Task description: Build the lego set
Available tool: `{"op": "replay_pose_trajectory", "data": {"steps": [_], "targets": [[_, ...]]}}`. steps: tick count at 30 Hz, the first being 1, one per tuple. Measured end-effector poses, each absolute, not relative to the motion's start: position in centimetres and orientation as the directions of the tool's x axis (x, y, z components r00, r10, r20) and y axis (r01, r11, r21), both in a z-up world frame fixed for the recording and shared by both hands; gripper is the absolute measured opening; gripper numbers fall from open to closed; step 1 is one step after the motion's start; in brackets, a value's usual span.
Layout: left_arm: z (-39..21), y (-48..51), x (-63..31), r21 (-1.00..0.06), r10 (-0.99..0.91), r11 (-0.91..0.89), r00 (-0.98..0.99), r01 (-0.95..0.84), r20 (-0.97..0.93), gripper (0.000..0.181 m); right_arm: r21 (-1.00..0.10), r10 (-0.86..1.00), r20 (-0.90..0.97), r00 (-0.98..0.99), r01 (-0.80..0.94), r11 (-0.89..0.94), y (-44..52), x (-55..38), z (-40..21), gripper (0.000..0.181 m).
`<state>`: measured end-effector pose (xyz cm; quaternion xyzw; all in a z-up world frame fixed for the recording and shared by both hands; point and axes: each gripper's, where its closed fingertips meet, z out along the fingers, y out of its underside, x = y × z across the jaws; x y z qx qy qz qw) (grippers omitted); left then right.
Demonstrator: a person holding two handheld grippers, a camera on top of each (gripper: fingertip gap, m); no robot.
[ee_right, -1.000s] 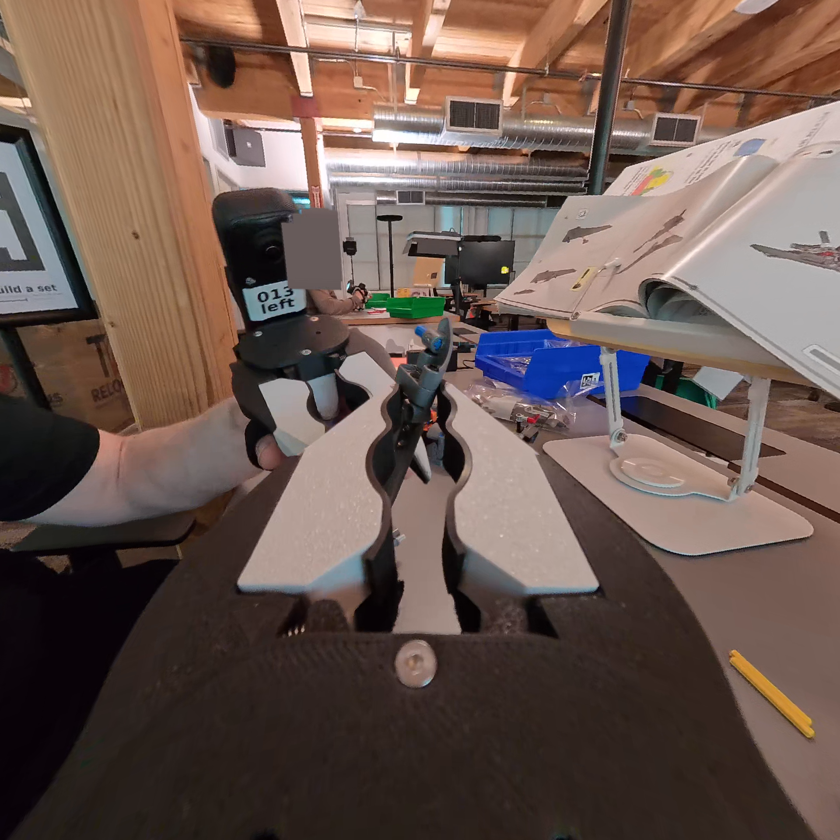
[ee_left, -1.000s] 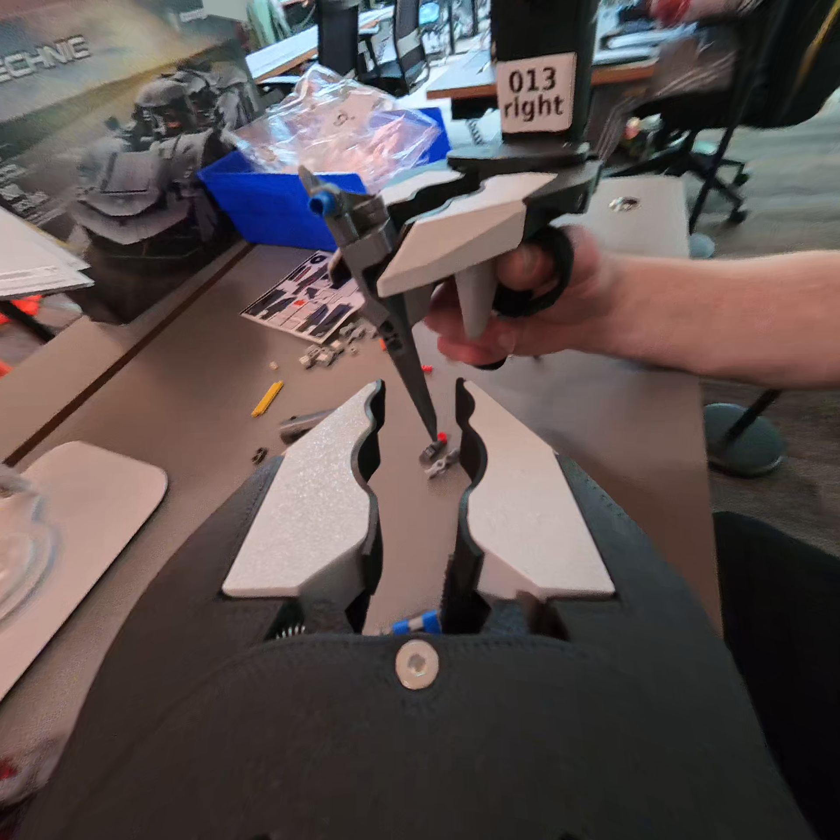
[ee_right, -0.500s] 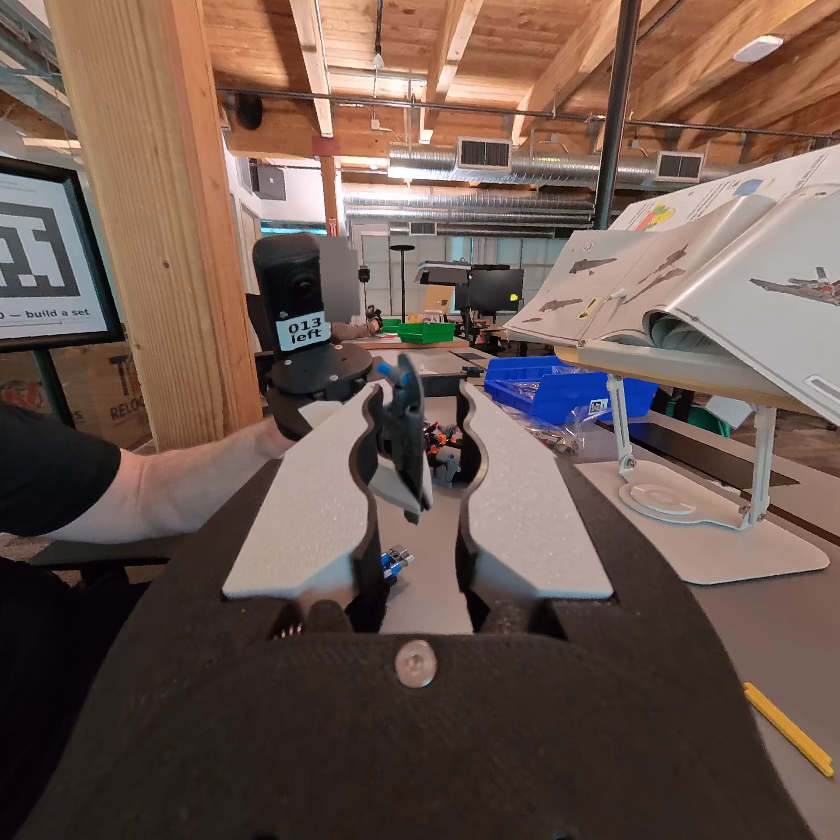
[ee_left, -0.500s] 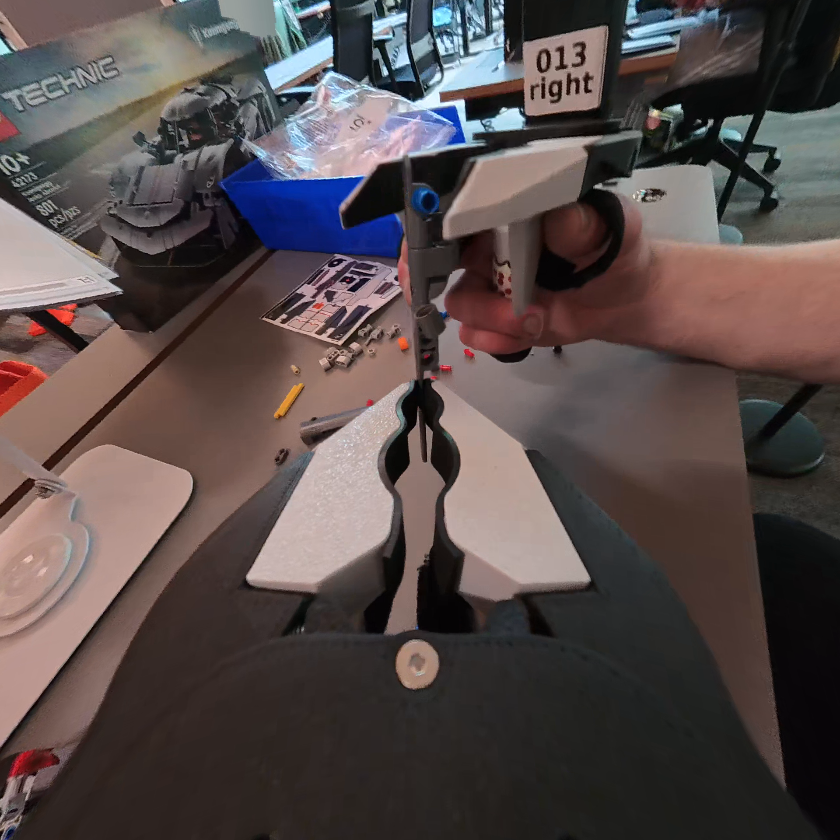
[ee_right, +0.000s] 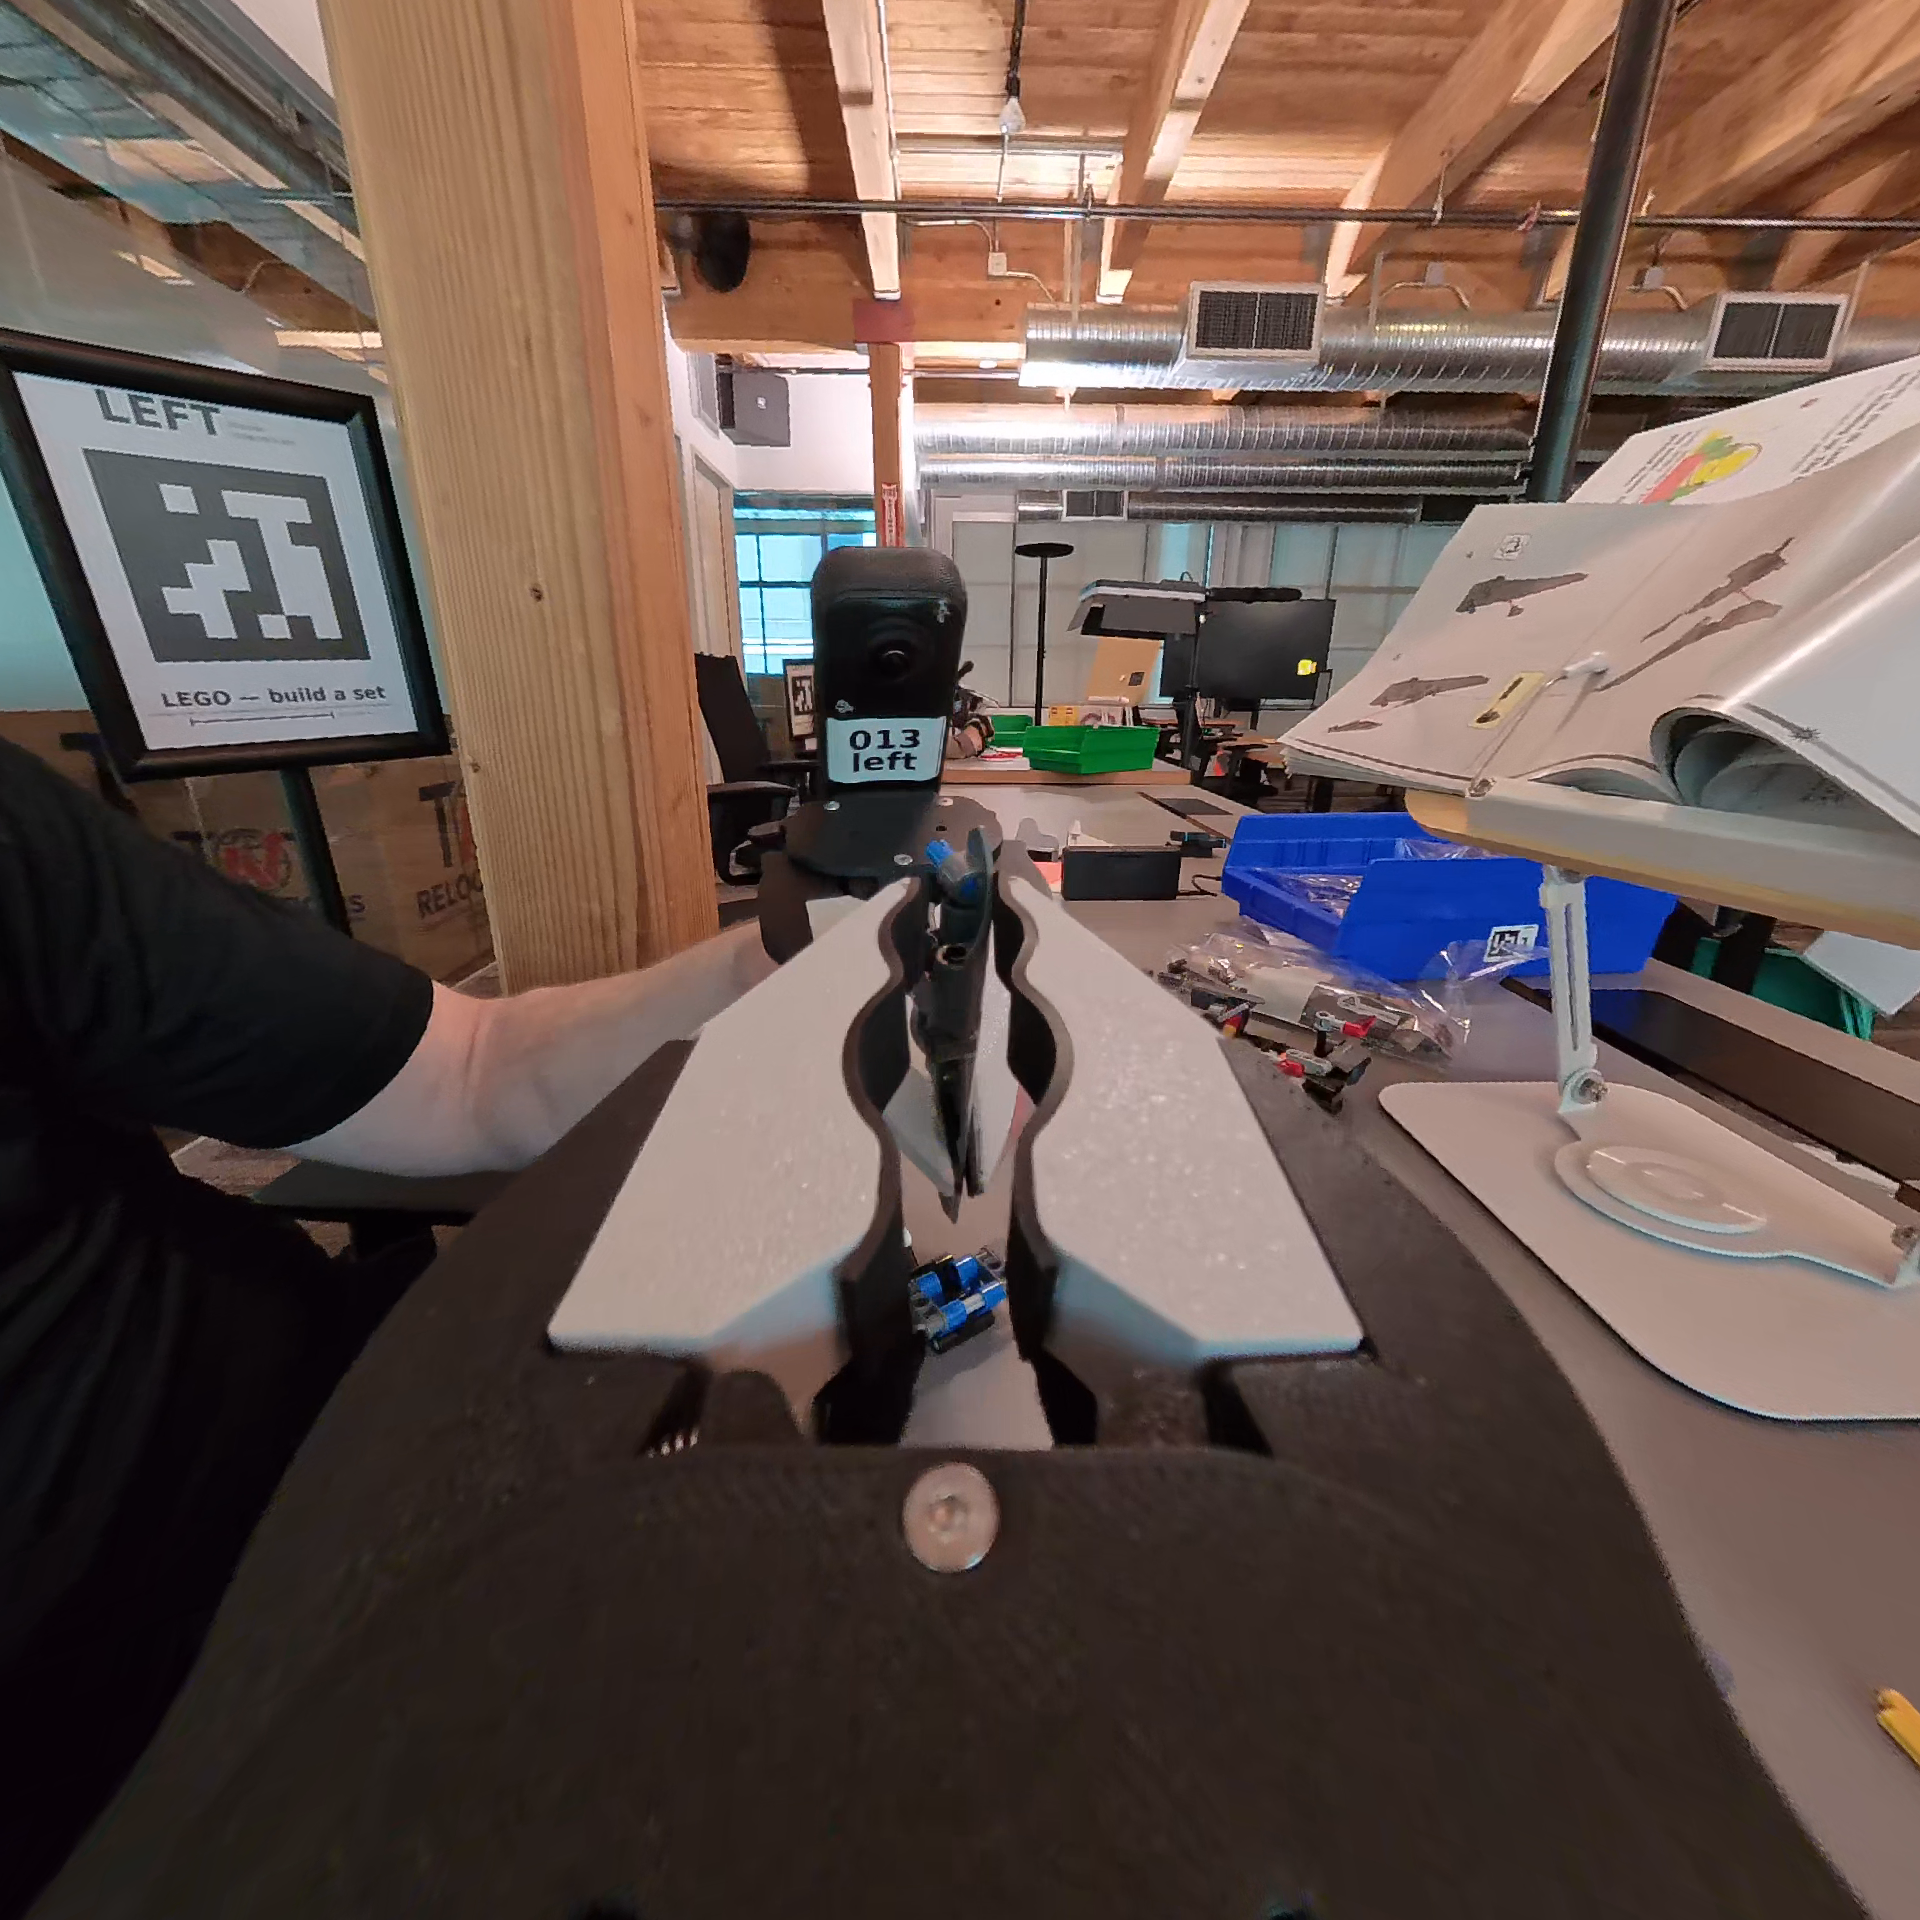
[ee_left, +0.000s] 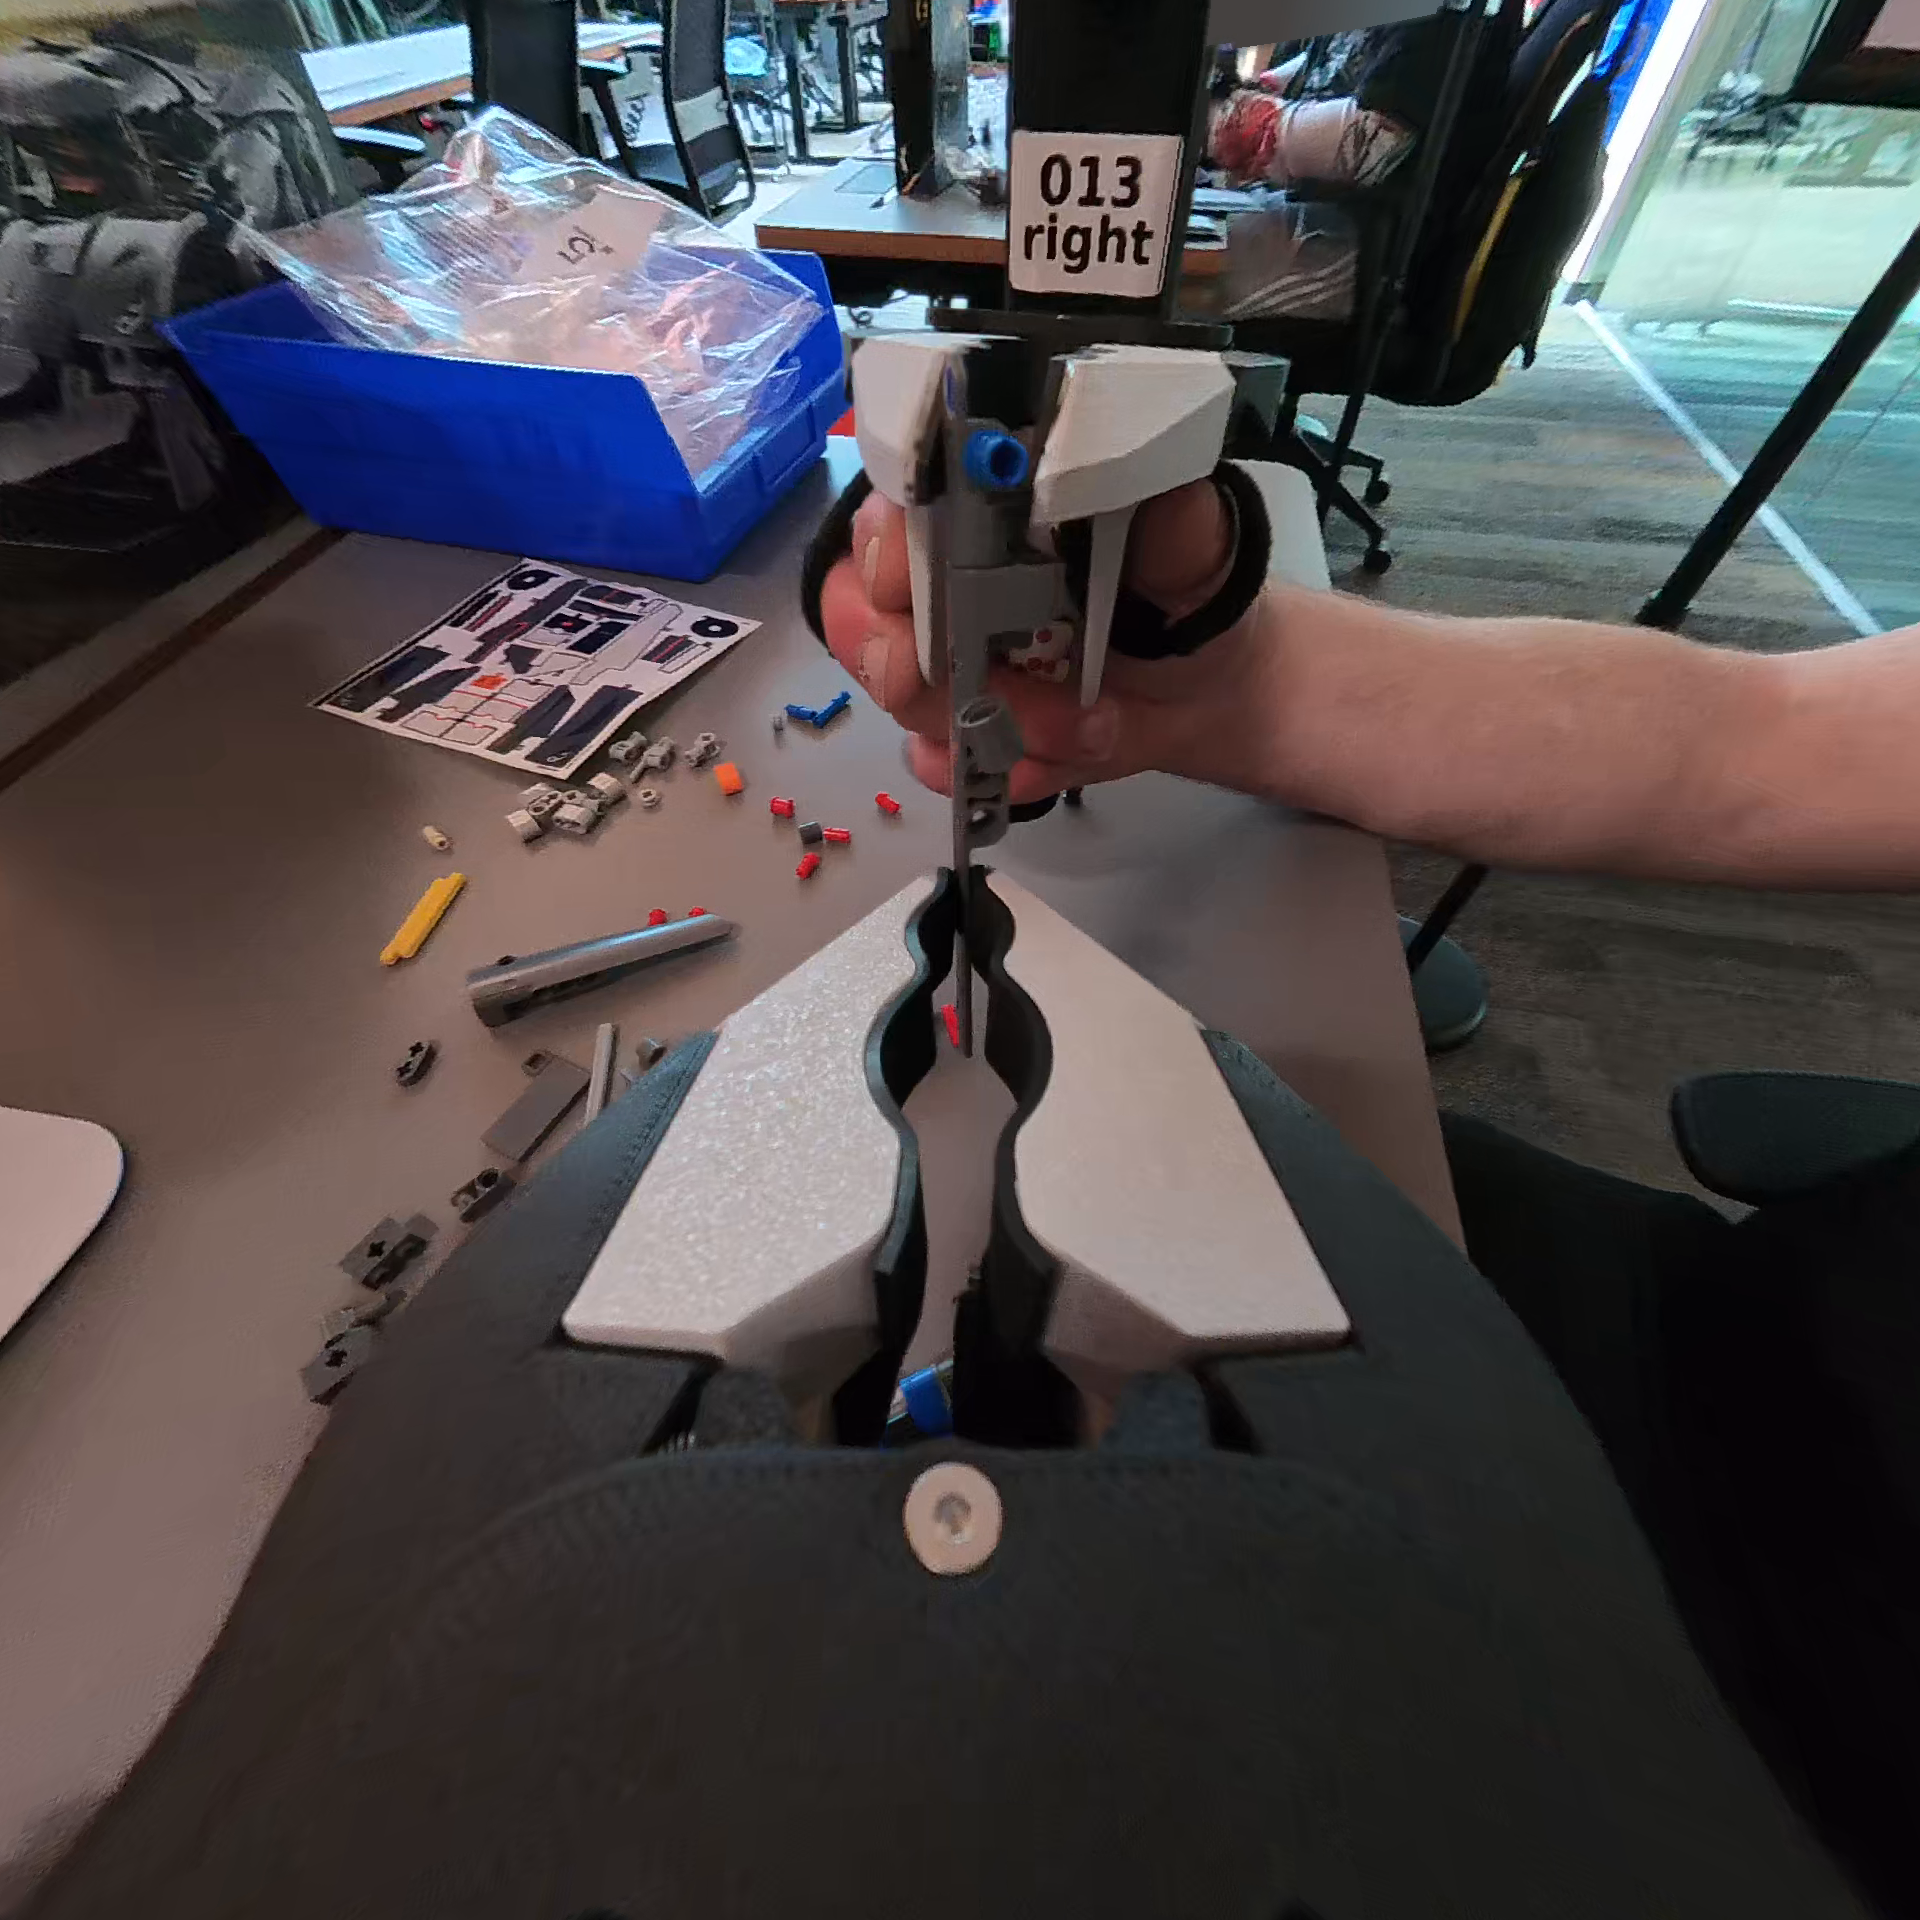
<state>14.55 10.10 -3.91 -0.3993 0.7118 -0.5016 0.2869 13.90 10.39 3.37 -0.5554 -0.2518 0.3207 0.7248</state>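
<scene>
Grey table (ee_left: 208, 935), scattered lego pieces (ee_left: 582, 805), sticker sheet (ee_left: 540, 665), blue bin (ee_left: 499, 447)

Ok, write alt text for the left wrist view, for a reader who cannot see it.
Two hand-held grippers meet over a grey table: the left gripper is closed on the thin lower end of a long grey lego assembly, which the right gripper clamps at its top. Small loose lego pieces, a printed sticker sheet and a blue plastic bin lie to the left.
</scene>
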Motion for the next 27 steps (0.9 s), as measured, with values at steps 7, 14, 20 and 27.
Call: {"op": "replay_pose_trajectory", "data": {"steps": [7, 14, 20, 27], "targets": [[-4.4, 9.8, 14.2, -0.932, -0.836, 0.198, -0.548, -0.304, 0.001, 0.000, -0.966, 0.763, -0.017, 0.646, -0.206, 0.153, 10.4, 13.8, 3.2, 0.007], [-5.0, 10.4, 14.2, -0.922, -0.853, 0.206, -0.522, -0.329, -0.004, 0.001, -0.977, 0.755, -0.007, 0.655, -0.165, 0.134, 10.7, 13.6, 2.6, 0.005], [-4.9, 12.7, 11.2, -0.832, -0.838, 0.400, -0.521, -0.385, -0.162, 0.032, -0.971, 0.729, -0.013, 0.684, -0.183, 0.154, 10.8, 14.6, 3.1, 0.005], [-9.2, 14.9, 8.5, -0.494, -0.670, 0.725, -0.656, -0.480, -0.346, 0.049, -0.979, 0.729, -0.010, 0.684, -0.154, 0.131, 11.2, 14.1, 2.3, 0.005]]}}
